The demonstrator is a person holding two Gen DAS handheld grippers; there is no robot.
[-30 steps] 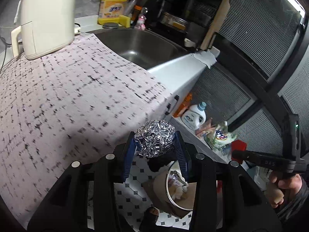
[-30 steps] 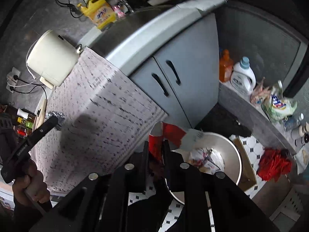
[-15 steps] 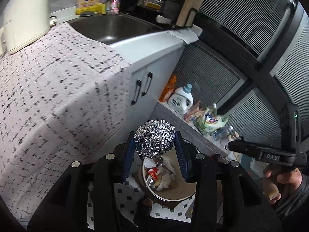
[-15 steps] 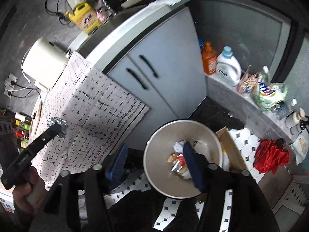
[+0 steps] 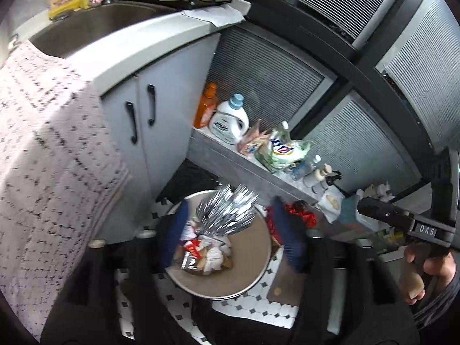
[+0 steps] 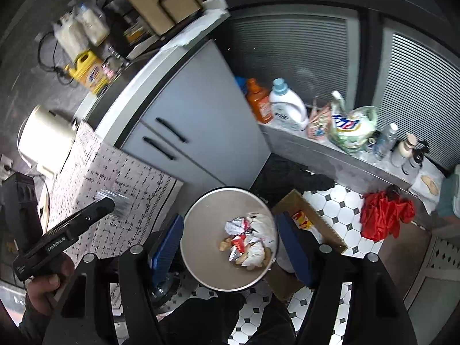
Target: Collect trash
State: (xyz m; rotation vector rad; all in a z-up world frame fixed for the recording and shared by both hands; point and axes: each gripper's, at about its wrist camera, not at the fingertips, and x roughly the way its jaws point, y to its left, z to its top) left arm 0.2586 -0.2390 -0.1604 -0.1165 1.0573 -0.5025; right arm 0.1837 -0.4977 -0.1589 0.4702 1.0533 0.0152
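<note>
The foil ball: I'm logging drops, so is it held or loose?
Loose. The foil ball blurs between the opening left gripper pads, touching neither, above the bin.

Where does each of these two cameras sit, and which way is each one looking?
Left wrist: on the left hand-held gripper, looking steeply down at the round trash bin; its opening blue fingers flank a blurred foil ball that they do not touch; the person's right hand shows.
Right wrist: on the right hand-held gripper, looking down into the bin; its open fingers are empty; the left hand shows.
Shared: bin, grey cabinet, white detergent bottle, tiled floor.
</note>
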